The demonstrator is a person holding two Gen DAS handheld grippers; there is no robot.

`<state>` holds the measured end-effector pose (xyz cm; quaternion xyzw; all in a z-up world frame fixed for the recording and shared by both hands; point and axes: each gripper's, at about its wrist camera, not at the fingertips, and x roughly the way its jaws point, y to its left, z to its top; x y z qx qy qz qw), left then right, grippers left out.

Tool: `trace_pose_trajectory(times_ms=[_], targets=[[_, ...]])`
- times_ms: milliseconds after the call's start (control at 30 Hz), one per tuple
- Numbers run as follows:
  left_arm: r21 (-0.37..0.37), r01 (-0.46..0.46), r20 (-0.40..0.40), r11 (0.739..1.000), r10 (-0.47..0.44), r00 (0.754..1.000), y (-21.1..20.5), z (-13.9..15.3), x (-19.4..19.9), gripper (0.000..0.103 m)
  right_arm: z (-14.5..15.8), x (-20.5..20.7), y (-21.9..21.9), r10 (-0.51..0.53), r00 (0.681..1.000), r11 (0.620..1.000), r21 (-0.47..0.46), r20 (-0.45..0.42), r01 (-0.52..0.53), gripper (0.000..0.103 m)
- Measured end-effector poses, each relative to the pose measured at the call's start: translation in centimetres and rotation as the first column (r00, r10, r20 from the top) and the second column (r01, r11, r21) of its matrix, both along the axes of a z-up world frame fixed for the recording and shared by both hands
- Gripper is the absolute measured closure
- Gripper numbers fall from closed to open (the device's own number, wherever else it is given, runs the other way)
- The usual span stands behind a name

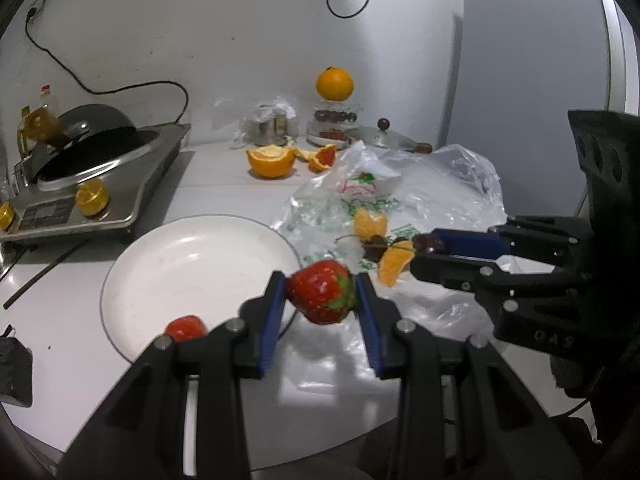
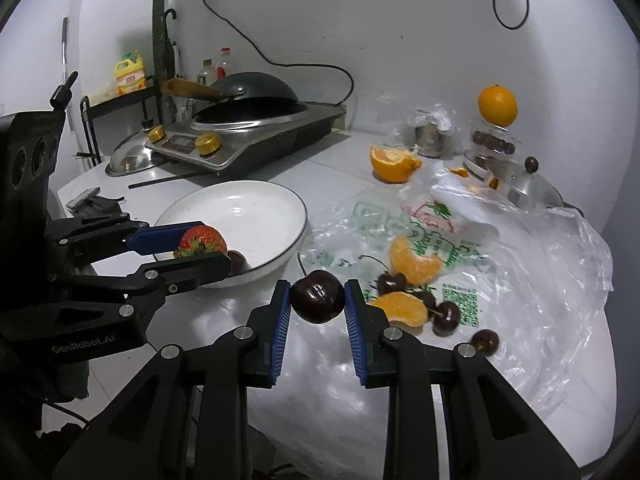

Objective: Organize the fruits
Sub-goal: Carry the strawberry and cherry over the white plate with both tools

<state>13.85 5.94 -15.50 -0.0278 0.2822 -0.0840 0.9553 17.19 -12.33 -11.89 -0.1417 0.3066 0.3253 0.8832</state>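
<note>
Strawberry (image 1: pixel 322 292) clamped in left gripper (image 1: pixel 321 294), cherry (image 2: pixel 317 296) in right gripper (image 2: pixel 317 298); carry both level over plate (image 1: pixel 132 264), release low.

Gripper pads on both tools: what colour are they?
Blue, ribbed pads on black fingers, clearest in the right wrist view.

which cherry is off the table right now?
The dark red cherry clamped in the right gripper, its stem pointing up-left. The other dark cherries lie loose on the clear plastic bag beside the orange segments.
</note>
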Motion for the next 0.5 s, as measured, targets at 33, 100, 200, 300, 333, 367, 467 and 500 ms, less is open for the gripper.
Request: trace_pose_trajectory(times_ms=[33, 100, 200, 300, 333, 367, 467, 500], targets=[[-0.001, -0.005, 0.000, 1.000, 0.005, 1.000, 0.3, 0.0, -0.1, 0.067, 0.0, 0.0, 0.3, 0.002, 1.000, 1.000, -0.001, 0.001, -0.002, 0.074], [-0.002, -0.014, 0.000, 1.000, 0.014, 1.000, 1.0, 0.0, -0.2, 0.067, 0.2, -0.1, 0.8, 0.007, 1.000, 1.000, -0.003, 0.001, -0.007, 0.074], [-0.002, -0.031, 0.000, 1.000, 0.031, 1.000, 2.1, 0.0, -0.3, 0.067, 0.3, 0.0, 1.7, 0.014, 1.000, 1.000, -0.005, 0.002, -0.014, 0.074], [-0.001, -0.048, -0.003, 0.999, 0.048, 0.999, 3.1, -0.1, -0.2, 0.067, 0.3, 0.2, 2.4, 0.021, 1.000, 1.000, -0.005, 0.001, -0.021, 0.074], [0.000, -0.051, -0.004, 0.999, 0.051, 0.999, 3.4, -0.1, -0.2, 0.067, 0.3, 0.3, 2.6, 0.024, 1.000, 1.000, -0.006, 0.001, -0.024, 0.074], [-0.001, -0.054, -0.005, 0.999, 0.054, 0.999, 3.6, -0.2, -0.1, 0.067, 0.3, 0.4, 2.7, 0.027, 1.000, 1.000, -0.007, 0.001, -0.027, 0.074], [0.001, -0.059, -0.013, 0.998, 0.059, 0.998, 4.1, -0.6, 0.3, 0.067, 0.3, 0.7, 3.3, 0.037, 0.999, 0.999, -0.006, 0.003, -0.037, 0.074], [0.003, -0.060, -0.015, 0.998, 0.060, 0.998, 4.2, -0.7, 0.5, 0.067, 0.3, 0.8, 3.5, 0.038, 0.999, 0.999, -0.007, 0.003, -0.038, 0.074]])
